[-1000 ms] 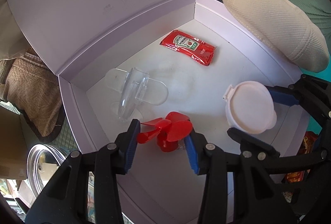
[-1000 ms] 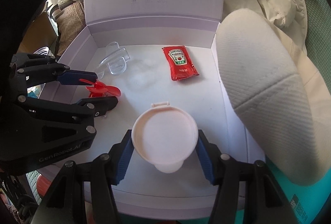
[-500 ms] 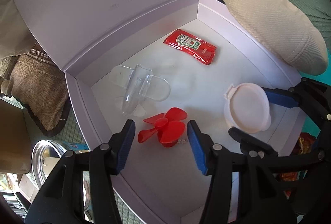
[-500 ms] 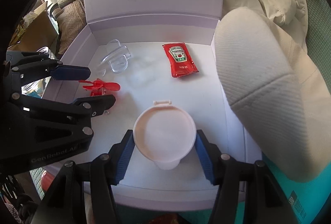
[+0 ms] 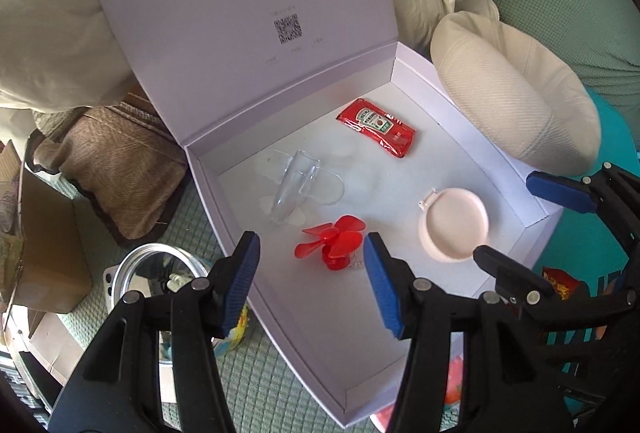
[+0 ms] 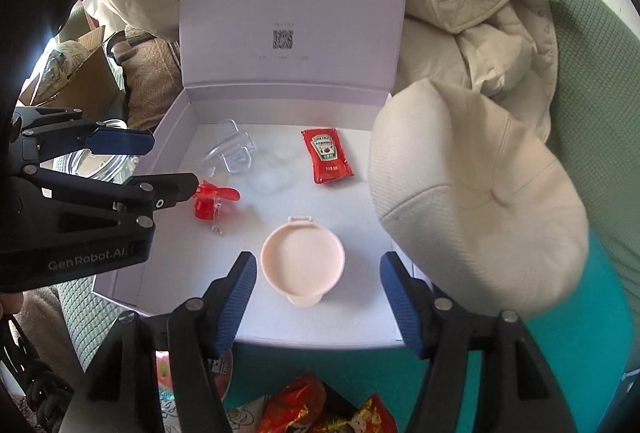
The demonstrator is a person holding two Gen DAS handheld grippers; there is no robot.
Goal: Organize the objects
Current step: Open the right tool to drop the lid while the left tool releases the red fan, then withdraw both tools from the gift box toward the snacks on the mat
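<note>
An open white box [image 5: 320, 353] [image 6: 168, 137] holds a red fan blade [image 5: 332, 241] [image 6: 210, 199], a clear plastic piece [image 5: 298, 185] [image 6: 230, 153], a red ketchup packet [image 5: 376, 127] [image 6: 328, 155] and a round pale lidded cup [image 5: 454, 229] [image 6: 302, 259]. My left gripper [image 5: 312, 281] [image 6: 168, 163] is open and empty, raised just in front of the fan blade. My right gripper [image 6: 316, 301] [image 5: 516, 225] is open and empty, pulled back with the cup lying free beyond its fingers.
The box lid [image 6: 292, 1] stands upright at the back. A cream cap [image 6: 472, 193] overlaps the box's right edge, with a cream jacket [image 6: 480, 1] behind. A metal-lidded jar [image 5: 160, 281] sits left of the box. Snack packets [image 6: 320, 409] lie on the teal surface in front.
Both grippers opened wider and drew back up and away. The fan blade and the lidded cup were let go and now lie on the box floor.
</note>
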